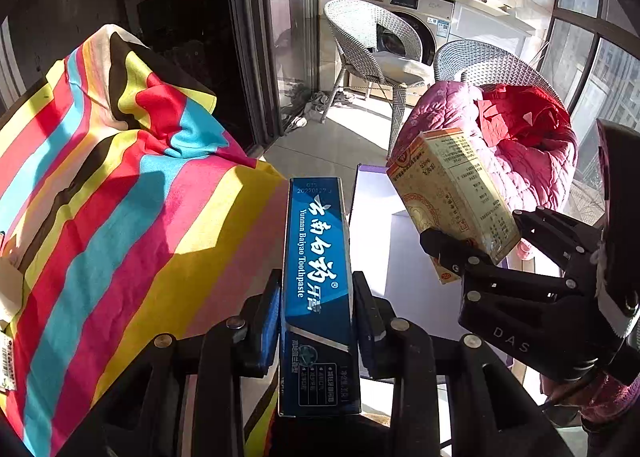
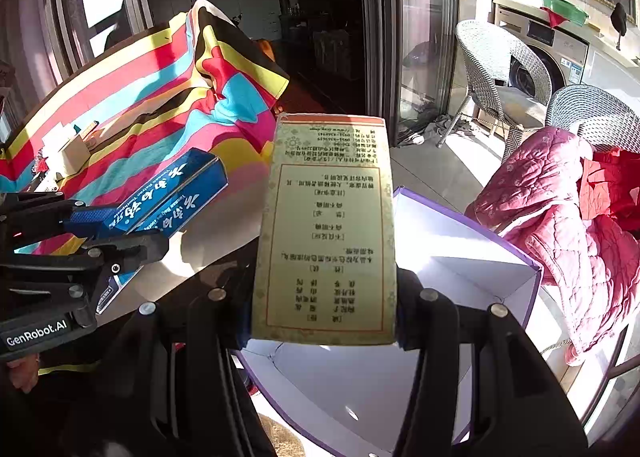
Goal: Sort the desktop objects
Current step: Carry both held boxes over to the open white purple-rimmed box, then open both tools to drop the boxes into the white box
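Observation:
My left gripper (image 1: 316,309) is shut on a blue toothpaste box (image 1: 316,257), held lengthwise over the edge of the striped tablecloth (image 1: 120,197). My right gripper (image 2: 324,313) is shut on a cream medicine box with red borders (image 2: 326,225), held above an open white box with purple rim (image 2: 460,241). In the left wrist view the right gripper (image 1: 476,241) holds the medicine box (image 1: 452,197) to the right, over the white box (image 1: 384,225). In the right wrist view the left gripper (image 2: 120,229) and toothpaste box (image 2: 168,193) are at left.
Small boxes (image 2: 72,149) lie on the striped cloth (image 2: 140,105) at far left. A pink quilted garment (image 2: 560,217) drapes over a wicker chair (image 2: 600,113). Another wicker chair (image 1: 368,45) and a washing machine (image 1: 420,21) stand behind.

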`<state>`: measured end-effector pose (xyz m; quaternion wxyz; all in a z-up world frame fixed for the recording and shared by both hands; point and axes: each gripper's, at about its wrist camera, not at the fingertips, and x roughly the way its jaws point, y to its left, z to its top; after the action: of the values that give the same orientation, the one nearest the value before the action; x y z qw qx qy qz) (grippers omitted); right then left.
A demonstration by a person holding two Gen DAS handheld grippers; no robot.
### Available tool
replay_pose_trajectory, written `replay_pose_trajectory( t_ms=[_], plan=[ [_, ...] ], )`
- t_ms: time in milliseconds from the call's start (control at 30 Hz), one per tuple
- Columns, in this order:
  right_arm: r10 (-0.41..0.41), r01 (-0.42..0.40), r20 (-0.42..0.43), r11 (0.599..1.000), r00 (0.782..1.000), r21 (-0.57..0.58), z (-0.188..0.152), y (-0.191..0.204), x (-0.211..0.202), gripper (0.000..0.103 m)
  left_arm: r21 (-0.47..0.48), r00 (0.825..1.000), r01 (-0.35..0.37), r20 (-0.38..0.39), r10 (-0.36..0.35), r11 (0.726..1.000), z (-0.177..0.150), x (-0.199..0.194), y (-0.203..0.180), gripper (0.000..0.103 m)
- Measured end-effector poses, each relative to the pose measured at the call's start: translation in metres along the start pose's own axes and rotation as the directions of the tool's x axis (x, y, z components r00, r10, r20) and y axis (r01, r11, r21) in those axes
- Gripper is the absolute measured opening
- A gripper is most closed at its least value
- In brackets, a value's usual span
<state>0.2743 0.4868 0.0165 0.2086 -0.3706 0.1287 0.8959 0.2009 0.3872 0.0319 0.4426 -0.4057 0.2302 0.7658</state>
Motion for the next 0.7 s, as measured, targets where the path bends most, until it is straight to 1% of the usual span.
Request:
replay_pose_trajectory(
  t_ms=[100,233,333,500,533,567,633,700],
  plan=[
    [-0.067,0.069,-0.047,0.996,0.997,0.057,-0.008,-0.028,0.008,0.054,0.014,0.998,0.038,-0.056,-0.037,0.999,0.007,0.025,-0.019,0.033],
    [-0.122,0.131,-0.09,0.986,0.988,0.105,-0.02,-0.055,0.012,0.054,0.034,0.992,0.05,-0.114,-0.046,0.998,0.008,0.049,-0.04,0.033],
    [-0.155,0.169,-0.113,0.978,0.981,0.12,-0.029,-0.068,0.014,0.054,0.057,0.991,0.04,-0.126,-0.032,0.998,0.009,0.058,-0.052,0.033],
    [-0.163,0.19,-0.166,0.968,0.972,0.163,-0.036,-0.081,0.029,0.054,0.054,0.989,0.021,-0.145,-0.013,0.998,0.01,0.077,-0.06,0.035],
    [-0.164,0.196,-0.18,0.965,0.97,0.177,-0.039,-0.084,0.031,0.055,0.057,0.988,0.02,-0.152,-0.011,0.998,0.009,0.079,-0.061,0.041],
    [-0.165,0.203,-0.198,0.961,0.966,0.188,-0.04,-0.086,0.033,0.056,0.055,0.988,0.023,-0.155,-0.014,0.998,0.009,0.08,-0.061,0.045],
    [-0.159,0.207,-0.221,0.954,0.962,0.215,-0.043,-0.092,0.037,0.059,0.055,0.99,0.023,-0.142,-0.015,0.998,0.008,0.078,-0.061,0.057],
    [-0.151,0.202,-0.221,0.951,0.964,0.233,-0.045,-0.097,0.036,0.06,0.074,0.993,0.005,-0.122,0.004,0.997,0.007,0.074,-0.062,0.062]
  ],
)
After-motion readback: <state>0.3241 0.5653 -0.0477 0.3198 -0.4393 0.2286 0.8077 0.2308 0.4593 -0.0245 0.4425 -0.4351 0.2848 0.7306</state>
